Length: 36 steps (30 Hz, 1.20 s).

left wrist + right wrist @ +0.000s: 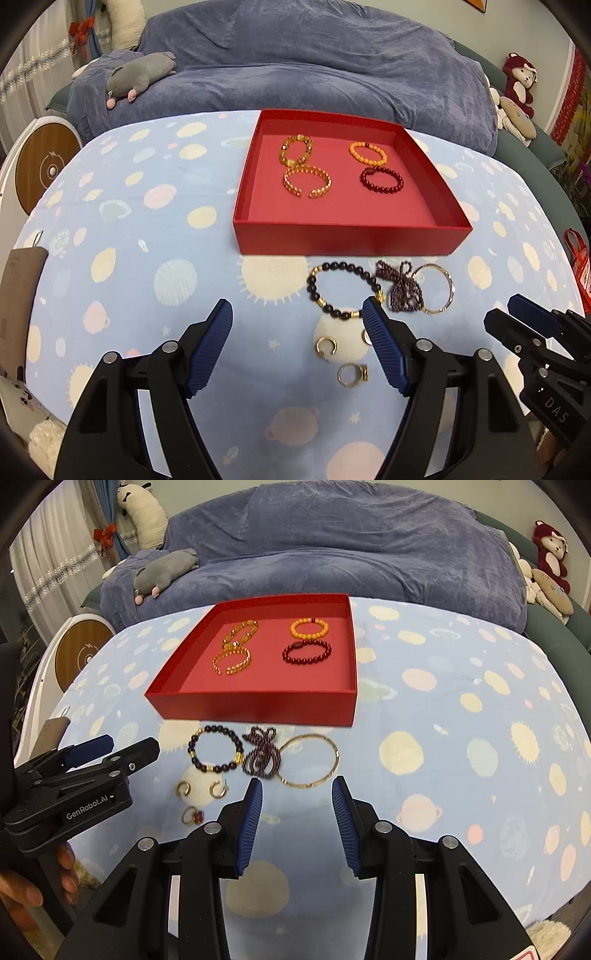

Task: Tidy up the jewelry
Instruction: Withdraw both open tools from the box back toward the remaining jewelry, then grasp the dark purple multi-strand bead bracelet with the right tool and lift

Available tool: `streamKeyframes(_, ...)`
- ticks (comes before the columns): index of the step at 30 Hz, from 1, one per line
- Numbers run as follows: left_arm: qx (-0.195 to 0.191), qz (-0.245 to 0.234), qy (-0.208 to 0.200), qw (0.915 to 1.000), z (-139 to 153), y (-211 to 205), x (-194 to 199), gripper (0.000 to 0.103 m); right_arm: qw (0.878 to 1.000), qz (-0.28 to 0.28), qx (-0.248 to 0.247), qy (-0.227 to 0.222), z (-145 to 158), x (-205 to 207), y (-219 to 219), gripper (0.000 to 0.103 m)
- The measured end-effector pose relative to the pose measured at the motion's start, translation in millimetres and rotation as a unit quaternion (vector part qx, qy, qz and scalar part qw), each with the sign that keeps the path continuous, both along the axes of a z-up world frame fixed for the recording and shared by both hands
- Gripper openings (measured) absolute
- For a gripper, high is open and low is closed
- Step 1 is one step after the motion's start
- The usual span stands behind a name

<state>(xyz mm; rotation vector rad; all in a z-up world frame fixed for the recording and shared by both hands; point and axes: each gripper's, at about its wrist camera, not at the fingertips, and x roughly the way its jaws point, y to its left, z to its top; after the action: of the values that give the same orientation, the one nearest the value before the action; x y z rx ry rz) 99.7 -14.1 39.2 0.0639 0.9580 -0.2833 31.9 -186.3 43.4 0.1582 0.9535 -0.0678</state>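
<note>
Left tongs (pixel 297 317) spread wide, gripping nothing, hovering over counter (pixel 147 240) covered in planet-print cloth. Right tongs (pixel 297 788) likewise parted and empty, poised just short of thin gold bangle (pixel 309 760).

Red tray (pixel 347 238) toward far side of counter. Inside, four bracelets, well apart from near wall: amber beaded bracelet (pixel 295 149) far left, gold open cuff (pixel 306 181) near left, orange beaded bracelet (pixel 368 152) far right, dark red beaded bracelet (pixel 381 179) near right.

Loose on cloth, just in front of tray: black beaded bracelet with gold spacers (pixel 343 290); beside it tangled purple bead strand (pixel 400 288), overlapping edge of bangle. Nearer still: two gold hoop earrings (pixel 201 788) side by side, apart; ring with red stone (pixel 192 816) closest to camera.

Behind counter, blue blanket (pixel 295 66) with grey plush toy (pixel 142 75) lying on top.
</note>
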Motion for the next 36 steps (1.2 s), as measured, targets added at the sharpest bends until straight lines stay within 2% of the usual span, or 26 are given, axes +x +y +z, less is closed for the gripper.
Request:
streamKeyframes(9,0.003,0.03,0.015,0.9994,-27,18,-20,0.069,1.0,0.002,0.018,0.021,-25,-5,11,0.039)
streamKeyframes(25,0.001,0.05,0.032,0.9982,-42,27,-7,0.069,0.999,0.011,0.032,0.025,-39,53,22,0.038)
streamKeyframes(30,0.001,0.05,0.036,0.9981,-44,27,-4,0.069,0.999,0.014,0.026,0.026,-41,68,26,0.035)
streamKeyframes(33,0.001,0.048,0.036,0.9982,-44,26,-4,0.069,0.999,0.015,0.023,0.032,-44,73,27,0.028)
streamKeyframes(36,0.0,0.047,0.036,0.9983,-43,25,-2,0.069,0.999,0.02,0.016,0.041,-50,76,25,0.014)
